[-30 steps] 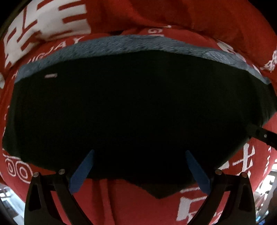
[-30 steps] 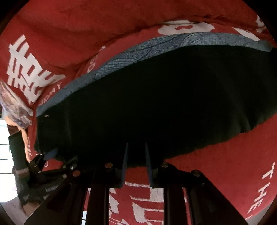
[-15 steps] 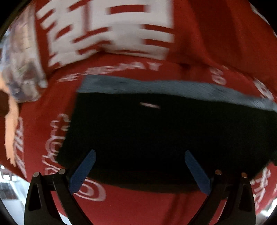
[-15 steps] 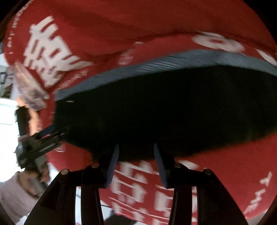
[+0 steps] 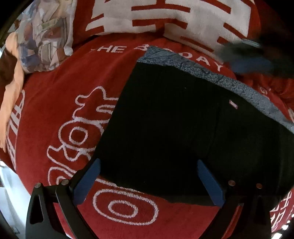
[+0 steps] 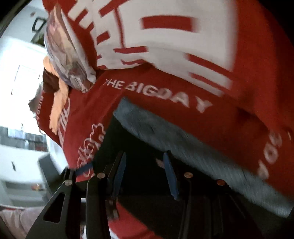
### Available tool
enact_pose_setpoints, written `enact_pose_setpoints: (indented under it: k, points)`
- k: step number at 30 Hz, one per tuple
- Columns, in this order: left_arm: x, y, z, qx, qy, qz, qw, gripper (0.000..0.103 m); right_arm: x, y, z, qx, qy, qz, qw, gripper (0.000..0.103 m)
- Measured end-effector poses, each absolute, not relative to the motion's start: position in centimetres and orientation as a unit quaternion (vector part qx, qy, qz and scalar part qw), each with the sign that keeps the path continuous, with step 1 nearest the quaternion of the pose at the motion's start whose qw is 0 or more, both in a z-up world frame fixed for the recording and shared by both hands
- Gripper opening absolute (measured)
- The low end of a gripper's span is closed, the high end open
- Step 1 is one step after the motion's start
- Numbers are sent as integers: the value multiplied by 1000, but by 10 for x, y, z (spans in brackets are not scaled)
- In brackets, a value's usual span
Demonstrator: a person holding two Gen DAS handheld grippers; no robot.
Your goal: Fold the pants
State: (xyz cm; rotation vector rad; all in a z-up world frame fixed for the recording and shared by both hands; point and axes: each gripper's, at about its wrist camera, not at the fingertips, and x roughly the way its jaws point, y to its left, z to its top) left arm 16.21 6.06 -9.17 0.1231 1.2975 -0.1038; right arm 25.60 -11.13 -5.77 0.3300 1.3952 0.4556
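The left gripper (image 5: 148, 175) has its jaws spread wide apart, with nothing between them; its flat blue pads (image 5: 87, 181) are smooth and blade-shaped, set on black angular frames with round metal rivets. Between and beyond them lie the pants (image 5: 176, 128), a dense black fabric folded into a blocky, roughly rectangular slab with straight edges and a crisp near corner. Along the far edge runs a waistband (image 5: 220, 80) of mottled grey-blue knit, grainy against the flat black, and a small pale label (image 5: 233, 104) sits just below it.

The right gripper (image 6: 145, 174) also stands with its jaws parted, less widely, holding nothing; its narrow blue pads (image 6: 170, 176) hover over the black cloth (image 6: 143, 160) near the grey band (image 6: 183, 145), though motion blur softens this view.

The pants rest on a plush red blanket (image 5: 55, 114) with a napped, towel-like pile and looped white outline patterns and lettering. Behind it rises a red cushion (image 5: 165, 16) with bold white block shapes. To the left lies a pillow (image 5: 46, 36) in a pale, busy print.
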Motion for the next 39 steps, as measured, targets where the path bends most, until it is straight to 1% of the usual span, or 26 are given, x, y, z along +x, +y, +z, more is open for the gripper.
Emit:
enact_pose_setpoints:
  k: [8,9,10,11,15,16,19,20,21,22,23,24,25,29,31,33,36,39]
  points:
    - [145,73,-91,42,581,-56,811,103,307,-51,-93,83,639,201,738,46]
    - [142,75,-90,40,581,-55,811,103,311,-47,-100,85,648,201,730,42]
    - [141,76,-90,36,583,-55,810,103,311,-46,-105,92,655,204,722,15]
    - [140,78,-89,33,583,-55,810,103,313,-44,-107,97,658,199,719,13]
    - [139,73,-85,42,584,-60,809,103,318,-43,-104,116,653,172,728,13]
    - [139,73,-85,46,585,-62,807,103,318,-46,-103,122,655,165,727,17]
    - [141,69,-84,56,590,-68,803,103,302,-63,-85,145,653,144,729,17]
    - [143,69,-85,59,593,-70,800,103,293,-74,-77,148,654,139,728,19]
    - [147,70,-86,62,596,-71,798,103,283,-82,-71,149,656,133,728,24]
    - [146,69,-86,66,600,-70,794,103,272,-92,-64,150,657,124,728,35]
    - [145,69,-85,70,607,-69,788,103,253,-107,-55,153,661,109,727,43]
    - [144,69,-84,71,613,-69,784,103,236,-121,-48,159,664,98,724,59]
    - [142,69,-83,71,623,-67,776,103,220,-135,-42,167,667,88,721,66]
    - [122,62,-73,89,656,-52,748,103,133,-203,-23,216,686,25,695,67]
    - [104,48,-62,115,660,-60,739,103,89,-235,-15,231,690,-13,686,71]
    - [90,33,-53,141,663,-74,731,103,45,-261,-3,235,693,-44,680,73]
    - [61,-7,-32,184,666,-120,713,103,-13,-289,19,238,690,-93,678,79]
    - [34,-56,-8,215,665,-174,694,103,-64,-317,41,273,674,-134,674,79]
